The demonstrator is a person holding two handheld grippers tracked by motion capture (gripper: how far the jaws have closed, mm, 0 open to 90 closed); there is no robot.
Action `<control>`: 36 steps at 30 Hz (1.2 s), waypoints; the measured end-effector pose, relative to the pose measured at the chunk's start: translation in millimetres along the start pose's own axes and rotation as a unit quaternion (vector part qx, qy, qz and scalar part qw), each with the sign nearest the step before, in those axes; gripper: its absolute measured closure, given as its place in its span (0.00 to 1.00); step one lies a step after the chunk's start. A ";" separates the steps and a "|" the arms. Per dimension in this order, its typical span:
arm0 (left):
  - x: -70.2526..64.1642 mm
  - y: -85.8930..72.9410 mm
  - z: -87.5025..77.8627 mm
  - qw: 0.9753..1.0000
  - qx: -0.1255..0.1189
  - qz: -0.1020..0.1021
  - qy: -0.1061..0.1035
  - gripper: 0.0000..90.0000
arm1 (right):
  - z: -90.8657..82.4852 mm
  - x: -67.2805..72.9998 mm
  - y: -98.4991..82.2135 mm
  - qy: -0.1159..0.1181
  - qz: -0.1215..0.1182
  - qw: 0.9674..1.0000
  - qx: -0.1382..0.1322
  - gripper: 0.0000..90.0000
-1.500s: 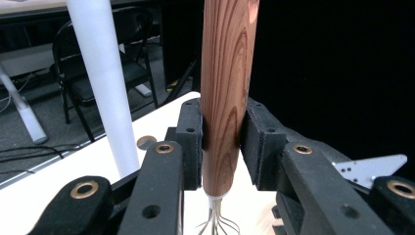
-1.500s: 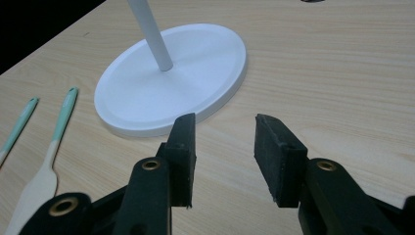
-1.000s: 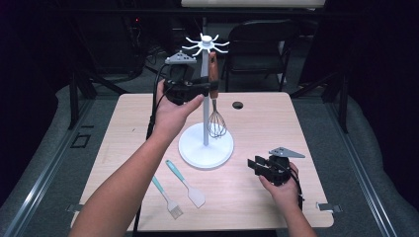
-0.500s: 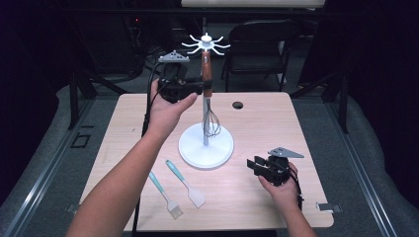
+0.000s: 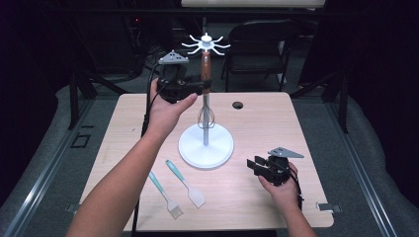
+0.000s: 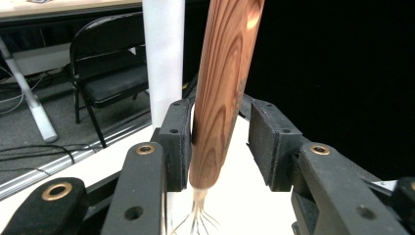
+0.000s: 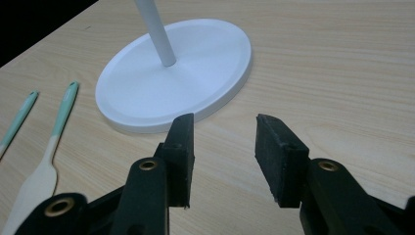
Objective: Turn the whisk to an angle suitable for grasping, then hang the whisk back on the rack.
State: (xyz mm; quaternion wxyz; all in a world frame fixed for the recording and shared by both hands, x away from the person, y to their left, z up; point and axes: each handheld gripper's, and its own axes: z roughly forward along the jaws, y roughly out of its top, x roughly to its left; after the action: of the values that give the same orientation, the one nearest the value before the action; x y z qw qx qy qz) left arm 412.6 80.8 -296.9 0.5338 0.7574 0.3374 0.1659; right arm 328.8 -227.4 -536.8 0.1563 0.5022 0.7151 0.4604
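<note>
Wood-handled wire whisk (image 5: 206,94) hangs from the white hook stand (image 5: 205,145), light, stiff, smooth; grip the handle. Left gripper (image 6: 218,147), jaws just opening, brackets it loosely; right gripper (image 7: 222,161) rests open, empty.

My right gripper (image 7: 222,147) hangs over the wooden tabletop (image 7: 342,63) with its black jaws apart and nothing between them. Ahead I see the white round stand base (image 7: 195,68) with its pole, and to the left two teal-handled utensils (image 7: 58,122).
</note>
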 end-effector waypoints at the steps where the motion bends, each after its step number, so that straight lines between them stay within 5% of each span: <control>1: 0.1 -1.5 0.1 1.000 0.002 0.000 0.002 0.67 | -0.8 0.0 0.6 -0.002 -0.005 1.000 0.000 0.65; 10: 4.4 -22.8 -1.6 1.000 0.010 0.000 0.015 0.64 | 0.2 5.4 2.9 -0.029 -0.036 0.999 -0.011 0.57; 19: 14.7 -61.8 -11.0 0.999 0.033 0.006 0.037 0.64 | 9.6 6.4 0.2 -0.039 -0.057 0.997 0.022 0.54; 24: 22.8 -84.3 -19.3 0.999 0.037 -0.004 0.039 0.64 | 7.8 6.3 0.4 -0.044 -0.074 0.995 0.042 0.66; 31: 28.5 -118.1 -31.5 0.996 0.054 0.006 0.065 0.63 | 5.3 4.7 1.6 -0.047 -0.080 0.995 0.040 0.69; 36: 33.6 -145.0 -36.0 0.996 0.063 -0.006 0.067 0.63 | 1.3 3.3 3.1 -0.052 -0.088 0.993 0.055 0.71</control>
State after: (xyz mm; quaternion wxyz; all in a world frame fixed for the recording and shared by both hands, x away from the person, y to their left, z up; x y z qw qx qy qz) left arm 366.3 158.3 -420.6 0.4620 0.7746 0.3868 0.1920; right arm 330.0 -223.7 -534.1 0.2053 0.4681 0.7717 0.3785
